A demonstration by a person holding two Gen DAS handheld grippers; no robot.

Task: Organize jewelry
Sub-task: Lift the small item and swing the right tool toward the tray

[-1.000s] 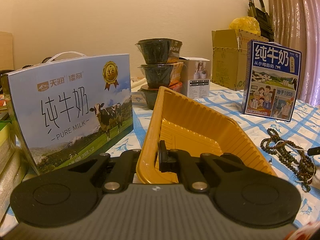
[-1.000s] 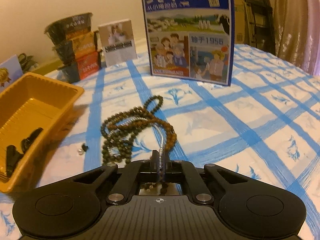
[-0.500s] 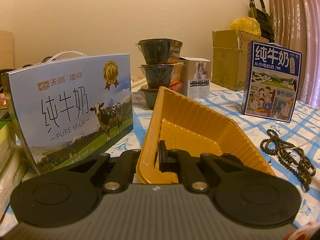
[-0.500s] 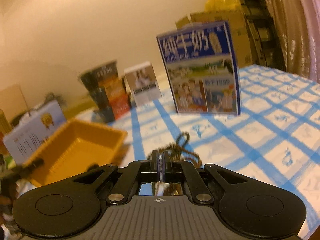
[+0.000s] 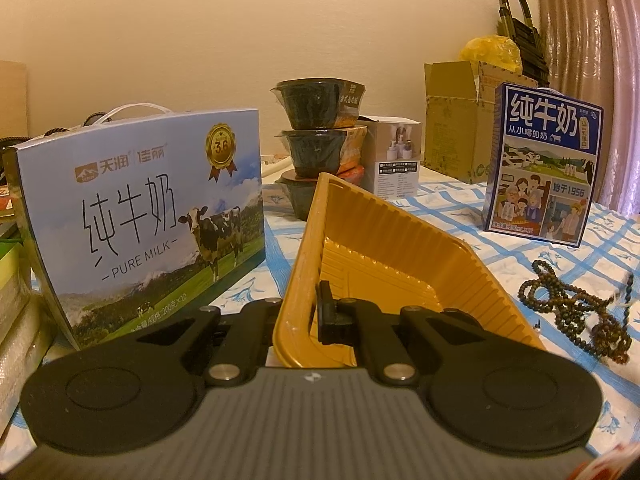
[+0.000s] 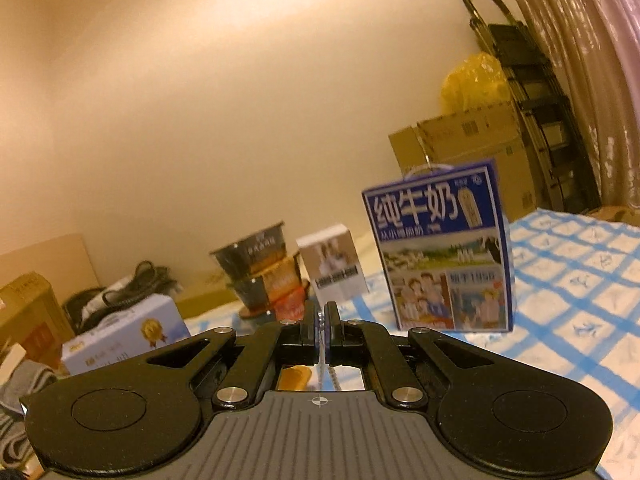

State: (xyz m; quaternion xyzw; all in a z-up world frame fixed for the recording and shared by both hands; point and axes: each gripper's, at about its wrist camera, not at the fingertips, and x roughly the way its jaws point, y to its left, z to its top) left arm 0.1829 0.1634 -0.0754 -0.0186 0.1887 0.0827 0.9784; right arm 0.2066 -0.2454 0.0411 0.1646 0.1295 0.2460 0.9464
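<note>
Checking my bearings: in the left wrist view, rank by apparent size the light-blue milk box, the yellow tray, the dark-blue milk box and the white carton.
1-2. light-blue milk box and yellow tray: alike, both near the camera, so unranked.
3. dark-blue milk box
4. white carton

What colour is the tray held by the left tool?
Yellow-orange, with ribbed walls: the tray shows best in the left wrist view.

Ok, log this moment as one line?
left gripper: shut on tray rim | right gripper: shut on silver chain, lifted | beads: on table, beside tray
</note>
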